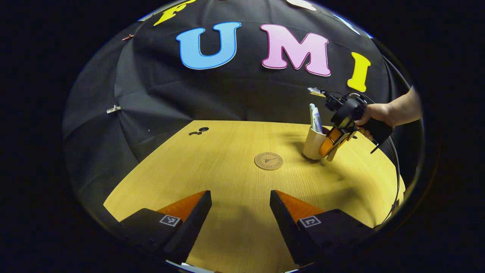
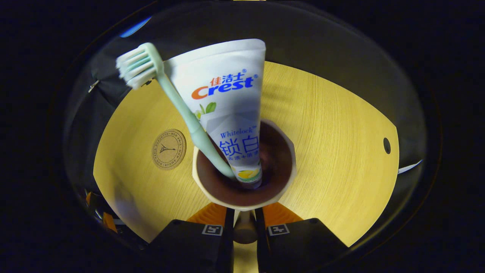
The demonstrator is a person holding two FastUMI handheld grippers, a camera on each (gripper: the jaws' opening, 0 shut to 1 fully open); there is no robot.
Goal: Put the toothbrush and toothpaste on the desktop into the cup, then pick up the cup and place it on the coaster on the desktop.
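The cup (image 2: 244, 178) is standing on the desktop (image 2: 333, 151) with the toothbrush (image 2: 178, 102) and toothpaste (image 2: 231, 110) inside, near the coaster (image 2: 169, 149). The right gripper (image 2: 244, 223) is pinching what looks like its handle. The left gripper (image 1: 240, 216) is hovering spread wide.

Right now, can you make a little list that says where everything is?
cup: on the desk, beside the coaster, not on it
toothbrush: in the cup, bristles up
toothpaste: in the cup, leaning beside the brush
coaster: bare, mid-desk
right tongs: closed on the cup's handle
left tongs: open, holding nothing, above the desk
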